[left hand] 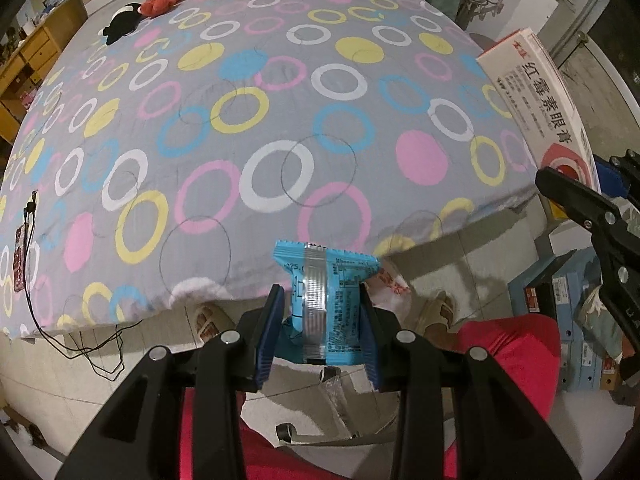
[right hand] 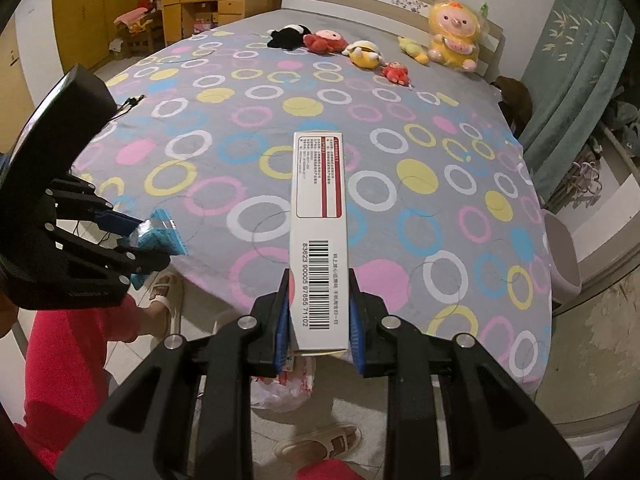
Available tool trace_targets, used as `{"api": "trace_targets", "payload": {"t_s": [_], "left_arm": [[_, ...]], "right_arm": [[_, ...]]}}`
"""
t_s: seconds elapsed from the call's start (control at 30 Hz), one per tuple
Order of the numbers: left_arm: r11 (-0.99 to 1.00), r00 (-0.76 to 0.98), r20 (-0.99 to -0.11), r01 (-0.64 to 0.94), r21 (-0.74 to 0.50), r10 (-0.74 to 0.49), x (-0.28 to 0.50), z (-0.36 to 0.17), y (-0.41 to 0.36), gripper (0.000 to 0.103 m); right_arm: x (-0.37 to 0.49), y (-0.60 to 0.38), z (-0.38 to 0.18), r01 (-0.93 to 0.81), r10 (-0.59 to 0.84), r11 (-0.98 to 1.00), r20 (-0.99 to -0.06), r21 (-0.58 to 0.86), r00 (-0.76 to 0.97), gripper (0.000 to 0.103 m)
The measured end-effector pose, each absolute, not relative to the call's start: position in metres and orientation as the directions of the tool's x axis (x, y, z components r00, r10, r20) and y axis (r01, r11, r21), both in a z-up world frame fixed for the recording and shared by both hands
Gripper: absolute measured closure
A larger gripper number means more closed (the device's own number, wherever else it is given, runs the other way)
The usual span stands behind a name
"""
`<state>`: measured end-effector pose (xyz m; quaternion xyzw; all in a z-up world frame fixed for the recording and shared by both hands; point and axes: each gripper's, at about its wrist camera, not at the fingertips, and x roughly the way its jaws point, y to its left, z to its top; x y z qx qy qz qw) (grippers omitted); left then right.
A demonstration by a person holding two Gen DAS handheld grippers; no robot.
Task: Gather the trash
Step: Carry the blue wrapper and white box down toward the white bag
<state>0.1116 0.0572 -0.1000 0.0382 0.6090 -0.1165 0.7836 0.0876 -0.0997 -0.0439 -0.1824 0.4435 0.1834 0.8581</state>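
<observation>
Landmark: the bed, covered with a grey sheet printed with pink, blue, yellow and white rings and dots; every place below is given from it.
Left claw: clamped on a blue snack wrapper; the blue pads press on both sides of it.
Blue snack wrapper, place: in the air, just past the near edge of the bed, above the tiled floor; its top edge reaches up in front of the sheet. A silver seam runs down its middle.
Right claw: clamped on a long white carton, with the pads on its two long sides.
White carton, place: held above the near part of the bed, its far end pointing toward the middle of the sheet. The upper face shows a barcode and a red-framed text panel. In the left wrist view the same carton shows red characters on the side, at the right corner of the bed.
Plush toys: in a row at the far end of the bed, near the headboard; black, red and yellow ones.
Phone with cable: on the left edge of the bed; the cable hangs down to the floor.
Person: a red garment and feet in slippers, standing on the floor at the near edge of the bed.
Plastic bag: on the floor below the near edge of the bed, white with red print.
</observation>
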Motion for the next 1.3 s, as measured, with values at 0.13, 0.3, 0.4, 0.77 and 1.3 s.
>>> {"api": "trace_targets", "payload": {"t_s": [0.13, 0.3, 0.4, 0.77, 1.3], "left_arm": [[0.969, 0.245, -0.961, 0.236, -0.069, -0.128, 0.094, -0.096, 0.056, 0.068], [0.968, 0.257, -0.958, 0.244, -0.059, -0.123, 0.076, -0.097, 0.054, 0.068], [0.967, 0.254, -0.959, 0.250, -0.057, -0.122, 0.065, -0.101, 0.051, 0.068], [0.952, 0.241, -0.960, 0.298, -0.065, -0.141, 0.036, -0.120, 0.031, 0.068], [0.939, 0.177, -0.969, 0.326, -0.109, -0.174, 0.027, -0.162, 0.010, 0.068]], "right_arm": [[0.070, -0.095, -0.039, -0.482, 0.157, 0.862, -0.822, -0.156, 0.548, 0.079], [0.050, -0.091, -0.037, -0.483, 0.159, 0.861, -0.819, -0.158, 0.552, 0.079], [0.039, -0.090, -0.038, -0.480, 0.162, 0.864, -0.819, -0.151, 0.550, 0.079], [0.003, -0.095, -0.063, -0.467, 0.159, 0.875, -0.834, -0.129, 0.529, 0.079], [-0.018, -0.105, -0.100, -0.449, 0.169, 0.890, -0.856, -0.080, 0.488, 0.079]]}}
